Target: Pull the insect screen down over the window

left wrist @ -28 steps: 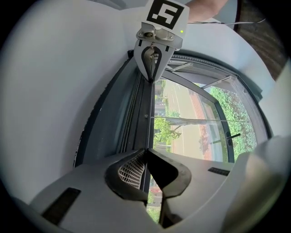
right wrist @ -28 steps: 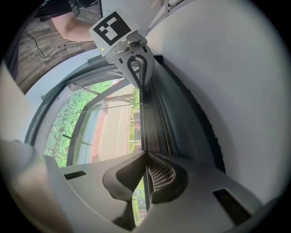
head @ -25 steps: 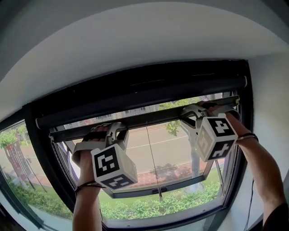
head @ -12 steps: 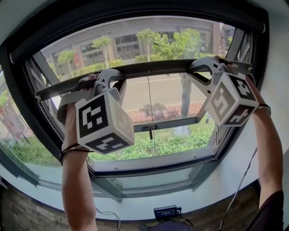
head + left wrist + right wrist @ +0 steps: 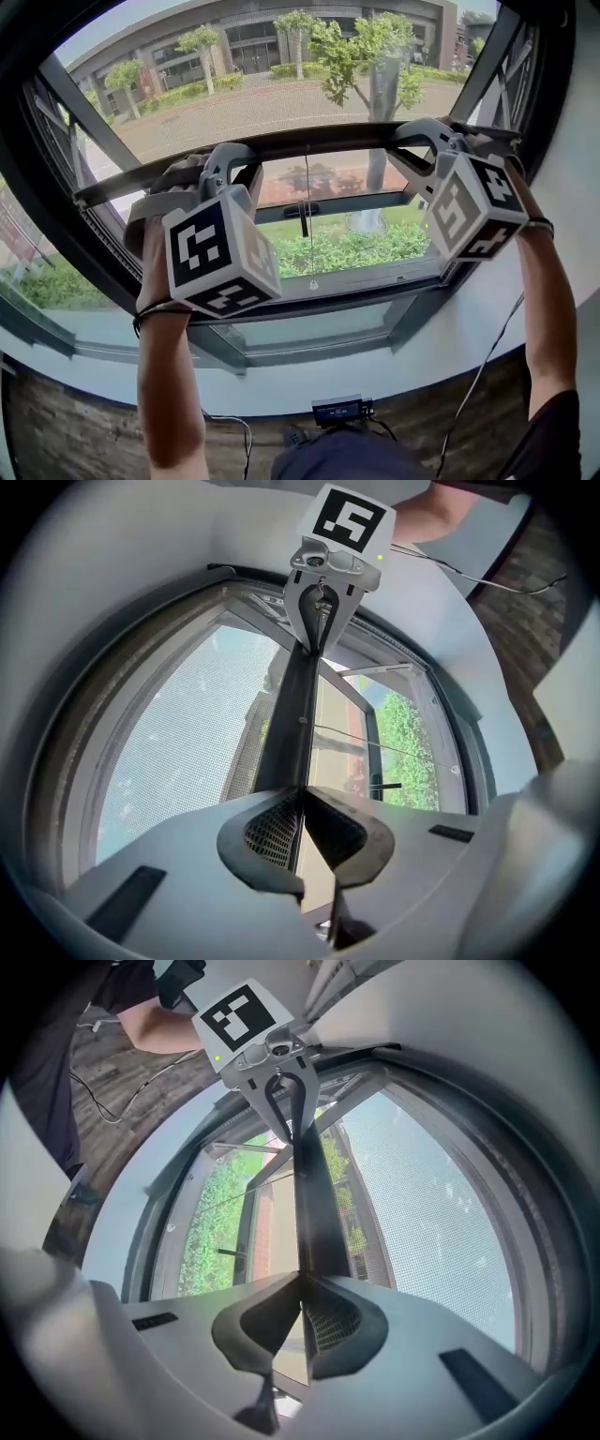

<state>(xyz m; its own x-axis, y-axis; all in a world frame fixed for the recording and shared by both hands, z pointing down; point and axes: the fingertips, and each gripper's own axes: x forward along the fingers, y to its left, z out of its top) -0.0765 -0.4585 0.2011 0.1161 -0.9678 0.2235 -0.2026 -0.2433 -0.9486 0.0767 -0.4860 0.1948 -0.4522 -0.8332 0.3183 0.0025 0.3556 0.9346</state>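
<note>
- Head view: the left gripper (image 5: 228, 161) and the right gripper (image 5: 424, 134) are both closed on the dark bottom bar (image 5: 323, 141) of the insect screen (image 5: 234, 103), one near each end. The bar hangs about halfway down, well above the bottom of the window frame (image 5: 375, 292). If one hand pulls faster than the other, I think the bar can go askew and jam at the sides. The thin pull cord (image 5: 307, 234) hangs loose from the middle of the bar, and it could catch on the dark handle (image 5: 302, 210) behind it.
- Left gripper view: the jaws are together on the thin edge of the bar, and only a narrow lip sits between the pads. The netting (image 5: 178, 752) lies on one side. With such a small hold, a sudden tug may make the pads slip off, and the screen would probably run back up.
- Right gripper view: this claw also pinches the bar's edge tightly, with the netting just beside the pads. If the grip creeps sideways, it may nip the netting and tear it.
</note>
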